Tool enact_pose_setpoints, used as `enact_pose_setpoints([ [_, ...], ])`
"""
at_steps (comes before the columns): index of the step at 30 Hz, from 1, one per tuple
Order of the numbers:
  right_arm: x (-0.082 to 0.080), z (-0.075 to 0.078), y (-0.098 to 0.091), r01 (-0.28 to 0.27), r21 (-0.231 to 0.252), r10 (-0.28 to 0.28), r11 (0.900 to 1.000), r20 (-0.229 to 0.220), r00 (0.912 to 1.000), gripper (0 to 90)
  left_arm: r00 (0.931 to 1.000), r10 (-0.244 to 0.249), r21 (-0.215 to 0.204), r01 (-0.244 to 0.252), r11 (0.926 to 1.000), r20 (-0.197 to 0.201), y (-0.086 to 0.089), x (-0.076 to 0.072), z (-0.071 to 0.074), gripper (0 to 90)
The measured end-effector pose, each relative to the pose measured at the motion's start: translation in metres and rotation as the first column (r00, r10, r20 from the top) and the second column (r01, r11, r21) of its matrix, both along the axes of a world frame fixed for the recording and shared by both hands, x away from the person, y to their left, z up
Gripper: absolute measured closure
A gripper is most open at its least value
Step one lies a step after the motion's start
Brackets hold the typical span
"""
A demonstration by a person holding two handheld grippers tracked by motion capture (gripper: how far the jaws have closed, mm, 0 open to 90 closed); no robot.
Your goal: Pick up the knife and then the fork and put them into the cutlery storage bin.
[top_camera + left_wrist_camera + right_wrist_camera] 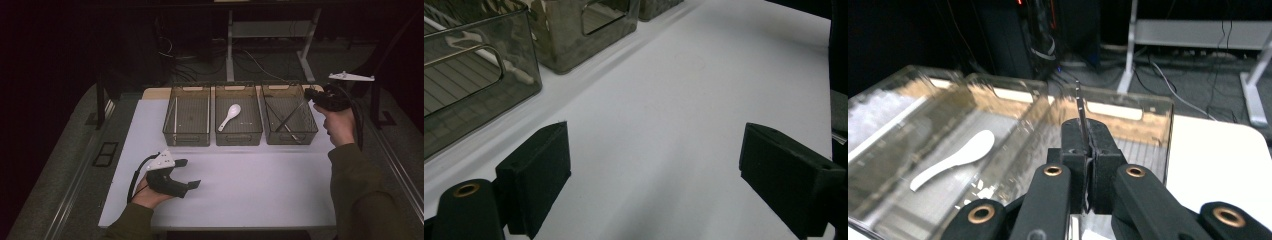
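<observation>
our left tongs (186, 174) rest wide open and empty on the white tabletop (250, 190). our right tongs (1087, 150), above the right smoked plastic bin (289, 113), pinch a thin metal rod (1080, 112); its long axis slants into that bin, so we judge the right hand nearer.

three bins stand side by side at the table's (240, 190) far edge: the left bin (186, 116), the middle bin (238, 116) holding a spoon (229, 116), the right bin (289, 114) holding chopsticks (287, 120).
</observation>
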State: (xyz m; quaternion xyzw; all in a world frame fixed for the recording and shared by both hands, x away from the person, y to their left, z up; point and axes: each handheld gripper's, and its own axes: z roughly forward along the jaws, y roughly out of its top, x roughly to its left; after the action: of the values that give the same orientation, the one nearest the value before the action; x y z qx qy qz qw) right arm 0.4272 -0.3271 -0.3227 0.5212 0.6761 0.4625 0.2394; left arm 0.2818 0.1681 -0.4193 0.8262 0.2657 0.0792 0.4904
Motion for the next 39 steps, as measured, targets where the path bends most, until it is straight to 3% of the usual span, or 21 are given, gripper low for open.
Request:
enact_pose_setpoints([
  [8,0.02,-0.022,0.008,-0.033,-0.044,0.028,0.9985,-0.115,0.993,87.2,0.9999,-0.005,0.002,0.005,1.0,-0.009,0.0,0.0,0.0,12.1],
  [15,0.038,-0.039,0.008,-0.017,-0.045,0.009,0.9989,-0.166,0.9861,86.2,0.9998,-0.01,0.004,0.01,0.9999,-0.015,-0.001,0.001,-0.001,12.1],
  [16,0.042,-0.042,0.009,-0.01,-0.051,0.001,0.9987,-0.184,0.983,83.9,0.9998,-0.009,0.004,0.009,1.0,-0.016,-0.001,0.001,-0.001,12.0],
  [18,0.05,-0.049,0.011,-0.008,-0.085,-0.011,0.9963,-0.215,0.9766,68.0,0.9998,-0.01,0.003,0.01,0.9999,-0.015,-0.001,0.001,-0.001,12.1],
  [21,0.057,-0.055,0.014,0.013,-0.111,-0.037,0.9938,-0.214,0.9762,51.5,0.9998,-0.011,-0.003,0.011,0.9999,-0.014,-0.001,0.001,0.0,12.1],
  [25,0.061,-0.056,0.013,0.056,-0.164,-0.084,0.9849,-0.166,0.9825,39.7,0.9998,-0.013,-0.004,0.013,0.9999,-0.014,0.0,0.002,0.0,12.1],
  [31,0.06,-0.049,0.007,0.07,-0.144,-0.092,0.987,-0.149,0.9846,36.1,0.9998,-0.013,-0.007,0.013,0.9999,-0.013,0.0,0.002,0.0,12.1],
  [39,0.053,-0.047,0.008,0.017,-0.125,-0.037,0.992,-0.154,0.9874,31.7,0.9999,-0.009,-0.002,0.009,1.0,-0.011,0.0,0.002,-0.001,11.5],
])
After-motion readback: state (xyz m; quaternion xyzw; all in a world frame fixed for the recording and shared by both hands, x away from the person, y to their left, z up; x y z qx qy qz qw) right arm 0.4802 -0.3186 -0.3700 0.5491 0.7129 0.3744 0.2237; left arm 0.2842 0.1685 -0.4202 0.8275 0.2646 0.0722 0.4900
